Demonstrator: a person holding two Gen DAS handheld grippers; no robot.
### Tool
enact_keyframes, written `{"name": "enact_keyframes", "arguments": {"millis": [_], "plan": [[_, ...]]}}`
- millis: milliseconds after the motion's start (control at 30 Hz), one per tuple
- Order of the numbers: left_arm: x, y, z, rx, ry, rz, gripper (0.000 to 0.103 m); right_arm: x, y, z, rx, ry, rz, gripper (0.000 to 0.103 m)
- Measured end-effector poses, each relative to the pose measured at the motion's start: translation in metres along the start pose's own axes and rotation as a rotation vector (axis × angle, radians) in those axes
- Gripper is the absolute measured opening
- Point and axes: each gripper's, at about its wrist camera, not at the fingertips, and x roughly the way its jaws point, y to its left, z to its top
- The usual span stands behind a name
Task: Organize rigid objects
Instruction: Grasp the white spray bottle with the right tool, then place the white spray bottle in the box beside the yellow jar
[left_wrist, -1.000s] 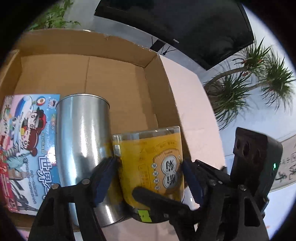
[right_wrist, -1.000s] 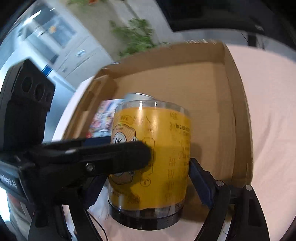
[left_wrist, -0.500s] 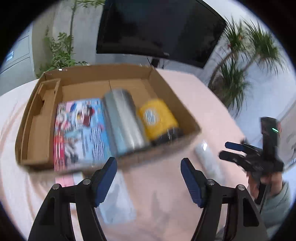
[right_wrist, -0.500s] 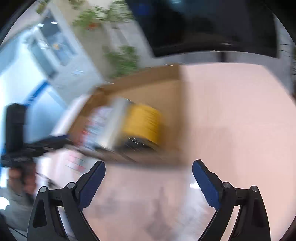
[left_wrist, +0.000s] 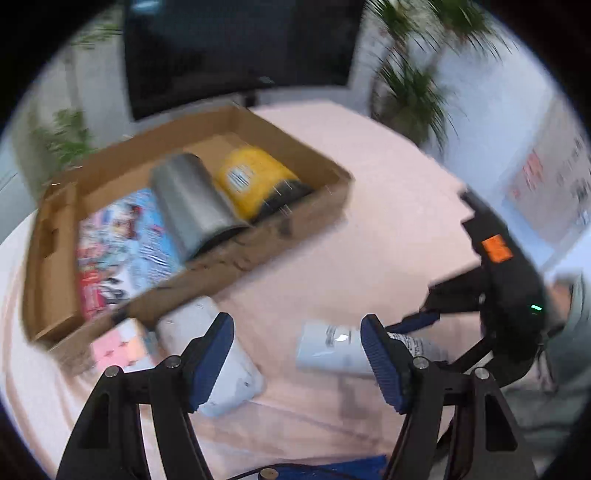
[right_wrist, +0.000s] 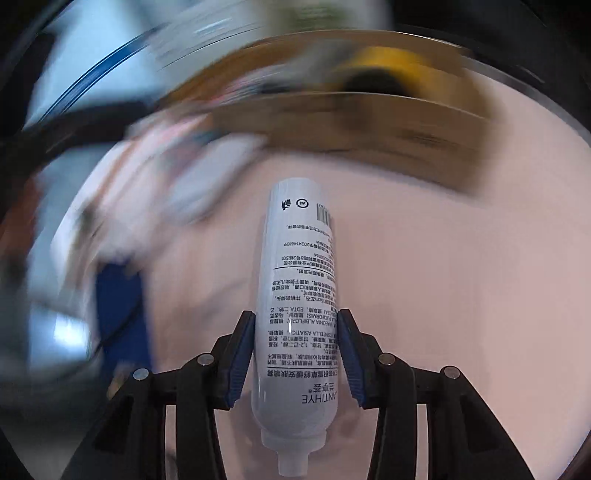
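1. Left wrist view: the left tool (left_wrist: 297, 360) hangs over the pink tabletop (left_wrist: 388, 206) with its blue pads well apart and nothing between them. A cardboard box (left_wrist: 306, 218) sits further back, and inside it, side by side, are a colourful picture book (left_wrist: 122, 243) lying flat, a silver tumbler (left_wrist: 192, 201) on its side, and a yellow cup (left_wrist: 255, 177) on its side next to the tumbler. In front of the box on the tabletop there's a white pouch (left_wrist: 232, 369), partly behind the left pad, and a pink card (left_wrist: 116, 345) right by the box's near wall. Off to the right, a white spray bottle (left_wrist: 332, 347) lies on the tabletop with the right tool (left_wrist: 417, 325) down at it, though this view is kinda blurry on the contact.

2. Right wrist view: way clearer on the bottle (right_wrist: 297, 314), everything else is smeared. The right tool (right_wrist: 295, 358) is closing on the bottle, which runs lengthwise between the blue pads, nozzle end toward the camera. Both pads sit right against its sides, so it looks clamped. The box (right_wrist: 369, 122) is a blur up top, with a yellow smudge of the cup (right_wrist: 384, 62) in it.
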Motion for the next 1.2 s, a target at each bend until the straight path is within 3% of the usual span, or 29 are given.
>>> {"name": "enact_keyframes", "arguments": {"millis": [167,233,467,500,600,667,733,767,833,867,900,967,1033,1067,1133,1200], "plan": [[0.048,-0.011,-0.005,0.080,0.125,-0.136,0.070,-0.010,0.011,-0.005,-0.262,0.068,-0.125,0.044],[0.062,-0.018,-0.003,0.110,0.136,-0.237,0.068,-0.024,0.005,-0.012,-0.319,0.070,-0.187,0.044],[0.096,-0.040,0.026,0.241,0.147,-0.276,0.065,-0.049,-0.021,-0.032,-0.342,0.032,-0.228,0.034],[0.098,-0.043,0.028,0.253,0.165,-0.290,0.065,-0.054,-0.026,-0.034,-0.309,0.022,-0.231,0.033],[0.093,-0.054,0.021,0.275,0.231,-0.451,0.065,-0.061,-0.038,-0.044,-0.240,-0.019,-0.288,0.034],[0.081,-0.065,0.012,0.332,0.226,-0.516,0.057,-0.074,-0.052,-0.051,-0.178,-0.048,-0.341,0.033],[0.071,-0.064,0.013,0.318,0.192,-0.453,0.058,-0.084,-0.067,-0.060,-0.098,-0.073,-0.439,0.033],[0.070,-0.061,0.018,0.288,0.186,-0.437,0.058,-0.087,-0.071,-0.060,-0.078,-0.083,-0.442,0.033],[0.075,-0.050,0.032,0.173,0.178,-0.413,0.061,-0.104,-0.077,-0.069,0.039,-0.141,-0.375,0.035],[0.083,-0.049,0.036,0.130,0.209,-0.413,0.064,-0.110,-0.084,-0.073,0.141,-0.167,-0.311,0.043],[0.092,-0.052,0.038,0.105,0.245,-0.413,0.064,-0.106,-0.089,-0.066,0.240,-0.188,-0.253,0.059],[0.113,-0.065,0.035,0.092,0.326,-0.402,0.064,-0.101,-0.114,-0.071,0.525,-0.230,-0.086,0.075],[0.129,-0.075,0.025,0.080,0.397,-0.394,0.062,-0.087,-0.130,-0.078,0.731,-0.218,0.016,0.075],[0.134,-0.077,0.023,0.071,0.423,-0.388,0.052,-0.079,-0.135,-0.081,0.786,-0.213,0.036,0.074],[0.133,-0.079,0.018,0.066,0.420,-0.362,0.043,-0.057,-0.137,-0.081,0.887,-0.185,0.062,0.069],[0.131,-0.069,0.018,0.010,0.418,-0.354,0.043,-0.047,-0.133,-0.075,0.902,-0.201,0.046,0.059]]}}
